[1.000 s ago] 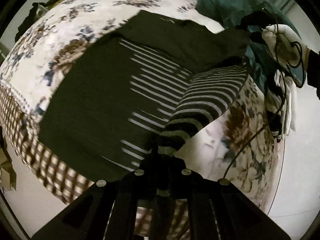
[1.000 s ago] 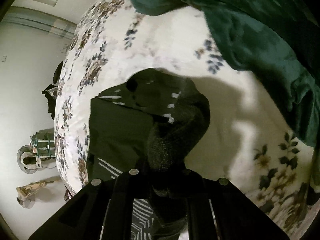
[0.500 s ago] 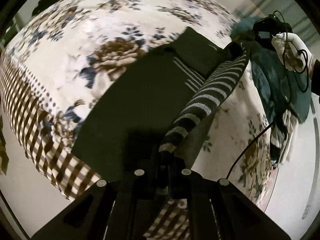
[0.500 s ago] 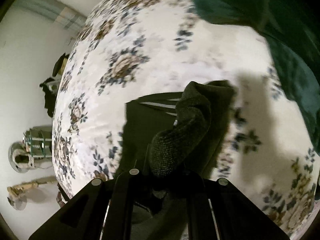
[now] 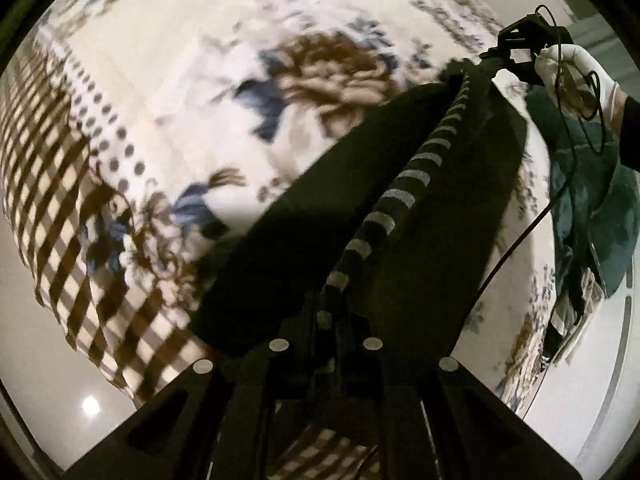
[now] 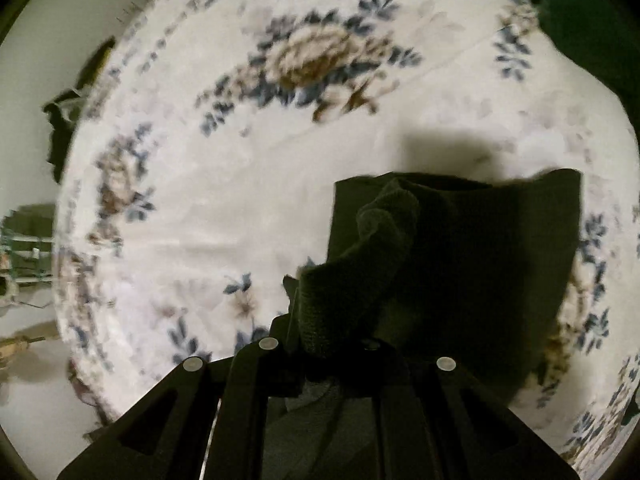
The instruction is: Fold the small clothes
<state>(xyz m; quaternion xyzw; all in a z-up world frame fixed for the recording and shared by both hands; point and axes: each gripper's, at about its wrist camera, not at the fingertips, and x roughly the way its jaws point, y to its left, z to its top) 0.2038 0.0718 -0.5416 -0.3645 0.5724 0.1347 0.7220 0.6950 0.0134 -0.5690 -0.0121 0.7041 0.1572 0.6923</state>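
A dark knitted garment with grey stripes [image 5: 400, 208] hangs stretched between my two grippers above the floral bedspread [image 5: 200, 80]. My left gripper [image 5: 332, 320] is shut on the striped edge, which runs up and away as a taut band to the right gripper [image 5: 516, 48], held by a white-gloved hand [image 5: 572, 68]. In the right wrist view my right gripper [image 6: 332, 344] is shut on a bunched dark ribbed edge [image 6: 360, 280]; the rest of the dark garment [image 6: 480, 260] drapes onto the bedspread [image 6: 240, 160] behind it.
A teal garment [image 5: 600, 208] lies heaped at the right side of the bed, also at the top right in the right wrist view [image 6: 580, 20]. The bedspread's checked border [image 5: 80, 240] hangs over the near edge above pale floor. A black cable [image 5: 520, 240] trails from the right gripper.
Both grippers have swept sideways across the bed with the garment. It was spread flat with its stripes showing; now it is drawn into a narrow doubled band between them.
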